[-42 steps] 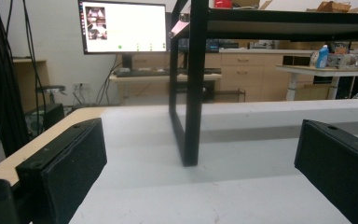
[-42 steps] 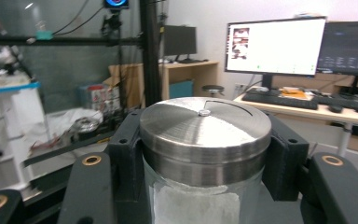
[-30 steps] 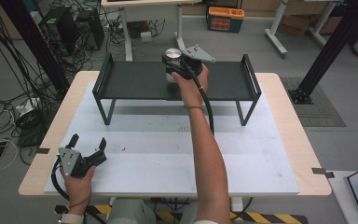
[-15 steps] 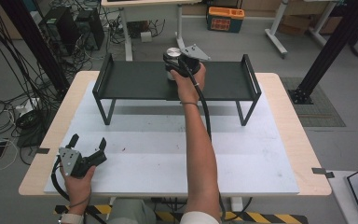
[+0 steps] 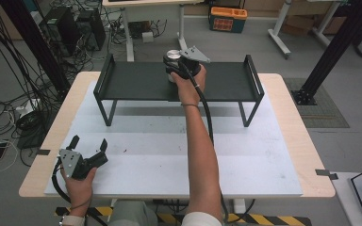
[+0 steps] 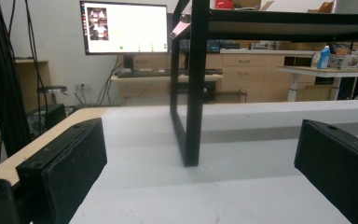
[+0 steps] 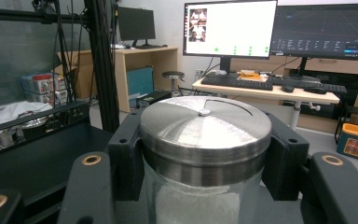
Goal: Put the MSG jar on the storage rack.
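On white table (image 5: 169,160), black rack (image 5: 136,82)

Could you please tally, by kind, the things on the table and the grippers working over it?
Black metal shelf: 1
Glass jar with a metal lid: 1, clamped in the right gripper at the shelf
Grippers: 2, the right one and the left gripper, jaws apart over the white mat
White mat: 1
Total: 5
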The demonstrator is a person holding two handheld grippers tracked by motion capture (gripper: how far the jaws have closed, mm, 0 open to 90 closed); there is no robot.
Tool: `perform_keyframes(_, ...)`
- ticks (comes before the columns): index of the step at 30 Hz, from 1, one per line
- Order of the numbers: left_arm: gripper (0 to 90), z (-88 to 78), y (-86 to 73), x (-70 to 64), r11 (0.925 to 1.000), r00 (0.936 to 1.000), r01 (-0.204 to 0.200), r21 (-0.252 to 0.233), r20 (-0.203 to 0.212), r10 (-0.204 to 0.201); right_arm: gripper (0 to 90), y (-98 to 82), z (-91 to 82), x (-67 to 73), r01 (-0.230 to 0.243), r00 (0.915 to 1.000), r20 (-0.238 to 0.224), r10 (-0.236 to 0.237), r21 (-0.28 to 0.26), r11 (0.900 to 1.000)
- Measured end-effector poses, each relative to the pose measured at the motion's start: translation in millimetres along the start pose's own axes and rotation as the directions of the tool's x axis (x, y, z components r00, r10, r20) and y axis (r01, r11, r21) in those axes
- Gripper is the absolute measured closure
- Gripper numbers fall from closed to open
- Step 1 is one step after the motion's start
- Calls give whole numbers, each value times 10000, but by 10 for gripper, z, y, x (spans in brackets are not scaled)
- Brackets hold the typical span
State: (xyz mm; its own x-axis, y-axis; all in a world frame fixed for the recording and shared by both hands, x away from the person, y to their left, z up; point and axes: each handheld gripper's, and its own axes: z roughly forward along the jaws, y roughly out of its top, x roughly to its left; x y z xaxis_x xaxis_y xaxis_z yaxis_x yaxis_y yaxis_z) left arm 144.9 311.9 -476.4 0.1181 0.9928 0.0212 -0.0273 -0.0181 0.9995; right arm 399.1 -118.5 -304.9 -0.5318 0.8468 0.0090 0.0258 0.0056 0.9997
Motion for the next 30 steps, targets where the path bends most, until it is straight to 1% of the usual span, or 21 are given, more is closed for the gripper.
perform_keyframes(4,26,-1,0,-1,10000,10000,12,2,-1,-12,415,-24,-5,-7,-96,10000,-10,96,-83,9999)
perform_keyframes(8,26,-2,-1,0,10000,10000,11,-7,0,-11,412,-33,-6,-12,-92,10000,-33,92,-113,9999)
perform_keyframes(9,25,-1,-1,1,10000,10000,11,-8,4,-11,400,-40,-4,-15,-124,9999,-58,123,-141,9998)
perform_keyframes(10,26,-2,-1,2,10000,10000,6,-7,5,-6,323,-60,-4,-8,-290,9996,-56,289,-300,9991)
perform_keyframes(11,26,-1,-1,1,10000,10000,16,-7,5,-16,323,-60,-4,-8,-290,9996,-56,289,-300,9991)
perform_keyframes(12,26,-1,-1,1,10000,10000,12,-8,3,-12,253,-65,-2,1,-483,9988,-72,480,-388,9981)
perform_keyframes(14,26,-2,-3,0,10000,10000,14,-21,-3,-14,205,-52,-6,18,-391,9992,-14,390,-330,9987)
perform_keyframes(15,26,-3,-2,1,10000,10000,7,-16,-2,-7,205,-52,-6,18,-391,9992,-14,390,-330,9987)
perform_keyframes(18,25,-3,-2,2,10000,10000,7,-15,7,-7,128,-27,-25,41,-425,9991,57,426,-169,9990)
perform_keyframes(20,26,-2,-1,1,10000,10000,17,-11,5,-17,126,-18,-29,40,-408,9992,28,409,-124,9991)
perform_keyframes(21,26,-4,2,2,10000,10000,9,9,4,-9,108,0,-40,60,-228,9997,91,229,-99,9997)
perform_keyframes(22,26,-3,0,2,10000,10000,17,3,6,-17,107,7,-46,65,-166,9998,84,167,-117,9998)
perform_keyframes(25,26,-3,1,2,10000,10000,19,10,0,-19,102,18,-61,69,-134,9999,46,135,-160,9998)
perform_keyframes(27,26,-3,2,1,10000,10000,25,11,0,-25,88,37,-93,76,-143,9999,18,143,-172,9998)
perform_keyframes(30,26,-2,1,0,10000,10000,10,4,2,-10,72,68,-161,73,59,10000,-41,-60,-206,9998)
